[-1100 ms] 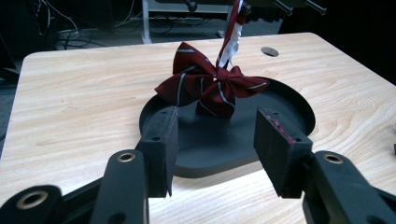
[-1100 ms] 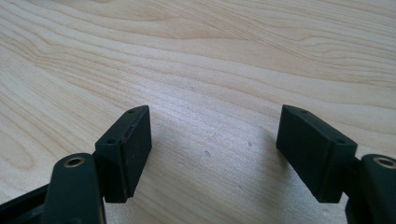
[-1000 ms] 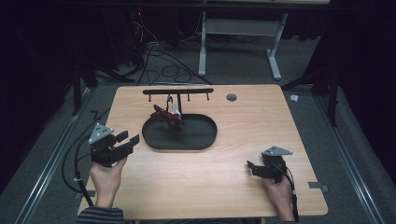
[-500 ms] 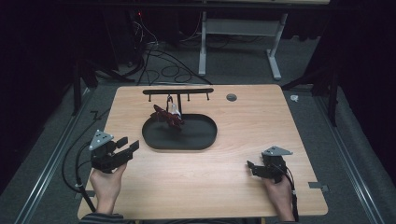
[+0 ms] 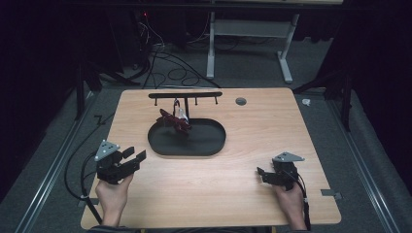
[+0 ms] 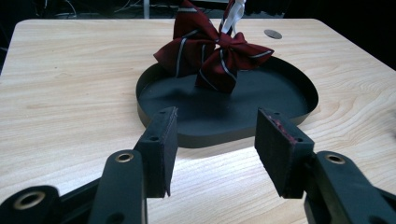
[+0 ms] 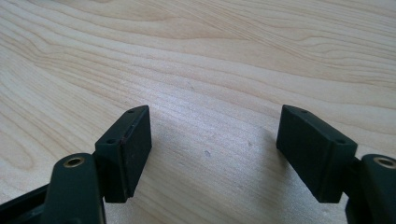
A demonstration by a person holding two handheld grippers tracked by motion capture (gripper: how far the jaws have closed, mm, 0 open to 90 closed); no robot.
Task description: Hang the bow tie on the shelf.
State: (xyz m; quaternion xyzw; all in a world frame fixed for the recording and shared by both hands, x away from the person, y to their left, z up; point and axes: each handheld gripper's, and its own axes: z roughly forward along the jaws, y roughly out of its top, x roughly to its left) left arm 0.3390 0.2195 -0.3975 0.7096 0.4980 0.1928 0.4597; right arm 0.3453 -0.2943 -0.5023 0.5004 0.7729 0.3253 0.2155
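High view: bow over black tray; left gripper, right gripper spread, empty.

High view looks down and forward over the whole table. Left gripper view sits low, facing the black tray, which the high view shares. Right gripper view hugs bare tabletop.

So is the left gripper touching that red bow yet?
Apart. In the left gripper view, the left gripper has open, empty jaws, with bare tray floor between them and the red bow.
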